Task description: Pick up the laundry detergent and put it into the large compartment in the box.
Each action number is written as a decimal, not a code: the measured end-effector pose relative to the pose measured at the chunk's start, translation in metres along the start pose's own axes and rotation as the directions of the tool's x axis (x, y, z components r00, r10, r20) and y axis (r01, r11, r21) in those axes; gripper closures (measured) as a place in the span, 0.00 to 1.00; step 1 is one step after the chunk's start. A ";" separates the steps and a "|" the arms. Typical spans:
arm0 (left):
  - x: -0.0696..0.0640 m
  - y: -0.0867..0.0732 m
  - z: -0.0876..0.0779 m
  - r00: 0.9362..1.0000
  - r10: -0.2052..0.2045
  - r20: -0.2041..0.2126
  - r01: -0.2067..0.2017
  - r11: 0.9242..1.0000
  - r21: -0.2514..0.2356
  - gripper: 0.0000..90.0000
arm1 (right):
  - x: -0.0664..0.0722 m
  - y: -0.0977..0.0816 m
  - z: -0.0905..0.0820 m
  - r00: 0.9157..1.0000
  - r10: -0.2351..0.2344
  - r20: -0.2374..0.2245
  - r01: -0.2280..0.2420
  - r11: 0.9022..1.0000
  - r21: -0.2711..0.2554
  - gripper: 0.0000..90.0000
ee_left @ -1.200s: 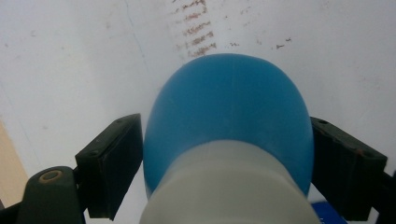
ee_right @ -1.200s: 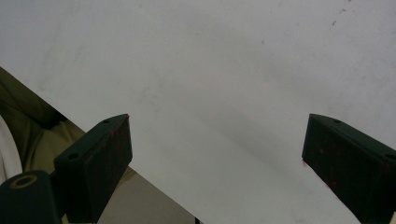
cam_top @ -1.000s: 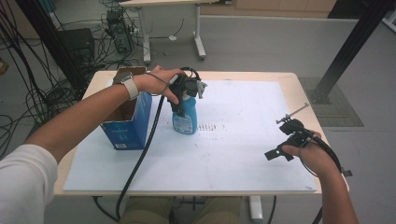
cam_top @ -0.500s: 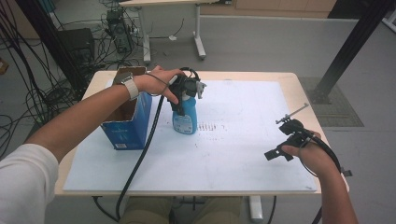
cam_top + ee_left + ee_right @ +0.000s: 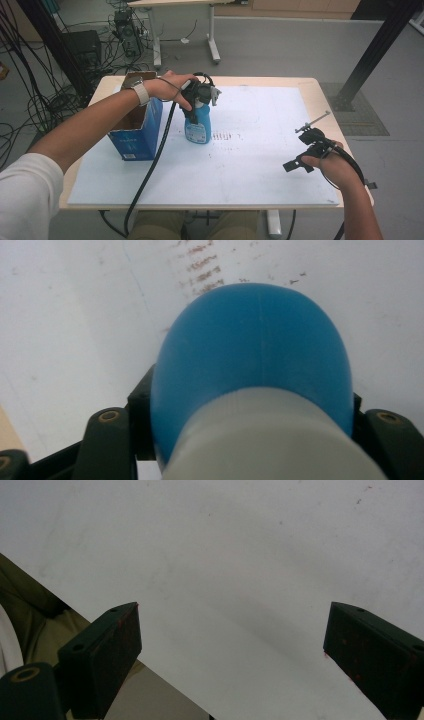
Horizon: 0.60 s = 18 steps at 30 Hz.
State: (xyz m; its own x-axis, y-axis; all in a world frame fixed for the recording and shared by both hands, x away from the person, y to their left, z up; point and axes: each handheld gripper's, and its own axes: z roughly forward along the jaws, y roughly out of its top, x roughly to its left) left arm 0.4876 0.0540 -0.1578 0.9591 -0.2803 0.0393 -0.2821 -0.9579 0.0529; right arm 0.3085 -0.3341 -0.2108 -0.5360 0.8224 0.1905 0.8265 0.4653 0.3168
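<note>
A blue spray bottle [image 5: 199, 126] with a white neck and grey trigger head stands upright on the white sheet [image 5: 240, 165], left of the middle. My left gripper [image 5: 196, 98] is shut on its neck from above. In the left gripper view the blue bottle [image 5: 255, 355] bulges between the black fingers [image 5: 111, 436]. My right gripper [image 5: 303, 150] hovers low over the sheet's right front part, held in a hand. In the right gripper view it [image 5: 232, 625] stands open, its jaws wide apart with bare sheet between them.
An open blue cardboard box [image 5: 136, 131] stands just left of the bottle, under the left forearm. The left gripper's black cable [image 5: 150, 170] runs down over the table's front edge. Faint marks [image 5: 225, 136] lie on the sheet right of the bottle. The wooden table edge [image 5: 320, 85] frames the sheet.
</note>
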 end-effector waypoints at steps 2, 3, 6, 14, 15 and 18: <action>0.000 0.002 0.000 1.000 0.003 0.001 -0.003 1.000 0.006 0.43 | 0.000 0.000 0.000 1.000 0.006 -0.002 -0.006 1.000 0.001 0.09; 0.000 0.003 0.000 1.000 0.004 0.002 -0.004 1.000 0.008 0.43 | 0.000 0.000 0.000 1.000 0.004 -0.001 -0.004 1.000 0.001 0.09; 0.000 0.004 0.000 1.000 0.007 0.004 -0.007 1.000 0.010 0.43 | 0.000 -0.001 0.000 1.000 0.005 0.000 -0.005 1.000 0.001 0.09; -0.001 0.004 0.000 1.000 0.013 0.005 -0.013 1.000 0.012 0.44 | 0.000 -0.002 0.000 1.000 0.007 0.000 -0.007 1.000 0.001 0.09; -0.001 0.004 0.000 1.000 0.014 0.002 -0.014 1.000 0.012 0.44 | 0.000 -0.001 0.000 1.000 0.007 0.000 -0.007 1.000 0.001 0.09; -0.001 0.003 0.000 1.000 0.012 0.002 -0.012 1.000 0.011 0.44 | 0.000 -0.001 -0.001 1.000 0.002 0.001 -0.002 1.000 0.000 0.09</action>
State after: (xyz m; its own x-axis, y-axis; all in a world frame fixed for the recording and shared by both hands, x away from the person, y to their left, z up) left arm 0.4854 0.0510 -0.1574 0.9556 -0.2921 0.0377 -0.2936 -0.9550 0.0418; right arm 0.3076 -0.3349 -0.2107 -0.5341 0.8238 0.1898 0.8276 0.4636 0.3165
